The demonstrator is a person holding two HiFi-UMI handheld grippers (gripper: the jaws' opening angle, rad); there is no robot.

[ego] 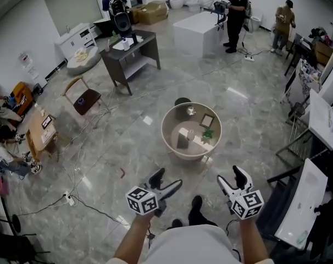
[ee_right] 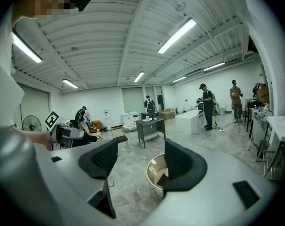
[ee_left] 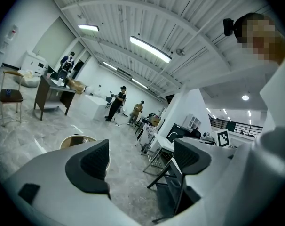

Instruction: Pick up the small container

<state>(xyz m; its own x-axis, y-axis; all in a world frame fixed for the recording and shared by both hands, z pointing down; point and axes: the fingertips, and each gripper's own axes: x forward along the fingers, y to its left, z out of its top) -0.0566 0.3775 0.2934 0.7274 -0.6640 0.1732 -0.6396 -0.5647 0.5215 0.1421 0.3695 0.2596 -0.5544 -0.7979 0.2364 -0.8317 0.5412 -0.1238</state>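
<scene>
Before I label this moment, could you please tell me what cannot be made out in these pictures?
Head view: the things on the round table are too small to tell which is the small container.
Left gripper view: a jaw of the open left gripper covers most of that table.
Right gripper view: a jaw of the open right gripper hides part of it; its contents are unclear.

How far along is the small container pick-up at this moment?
Nothing looks done yet. The left gripper and right gripper are both open and empty, held in the air short of the round beige table. What may be the small pale container sits on that table among other items, untouched. Left to do: approach, close on it, lift.
</scene>
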